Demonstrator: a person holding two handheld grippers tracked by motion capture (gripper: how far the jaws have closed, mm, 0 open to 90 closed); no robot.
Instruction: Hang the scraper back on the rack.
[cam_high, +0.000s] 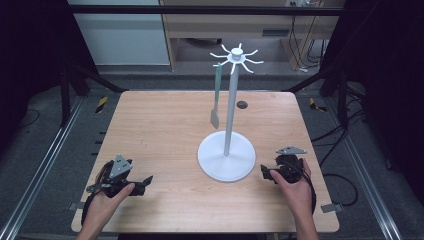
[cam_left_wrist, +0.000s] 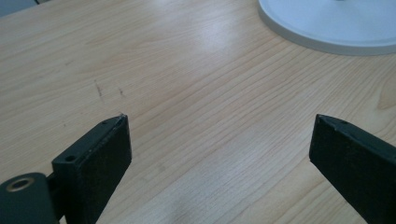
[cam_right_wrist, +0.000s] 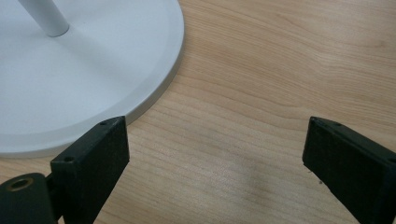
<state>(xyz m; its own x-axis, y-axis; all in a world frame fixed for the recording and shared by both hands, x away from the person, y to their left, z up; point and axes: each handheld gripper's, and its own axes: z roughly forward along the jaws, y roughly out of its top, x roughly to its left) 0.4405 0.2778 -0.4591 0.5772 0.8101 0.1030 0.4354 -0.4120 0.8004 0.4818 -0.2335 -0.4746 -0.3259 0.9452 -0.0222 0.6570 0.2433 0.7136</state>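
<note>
A white stand (cam_high: 229, 112) with a round base (cam_high: 226, 159) and a ring of hooks on top (cam_high: 236, 57) rises from the middle of the wooden table (cam_high: 165, 125). A green spatula (cam_high: 216, 97) hangs from one of its left hooks. My left gripper (cam_high: 142, 184) rests near the front left edge, open, nothing between its jaws. My right gripper (cam_high: 266, 172) lies just right of the base, open and empty too. The base edge (cam_left_wrist: 327, 32) shows far off in the left gripper view, and the base (cam_right_wrist: 84, 79) and pole foot (cam_right_wrist: 46, 18) lie close in the right gripper view.
A small dark round hole (cam_high: 242, 104) sits in the tabletop behind the stand. Black frame bars and cables surround the table, with a shelf unit (cam_high: 225, 30) beyond the far edge.
</note>
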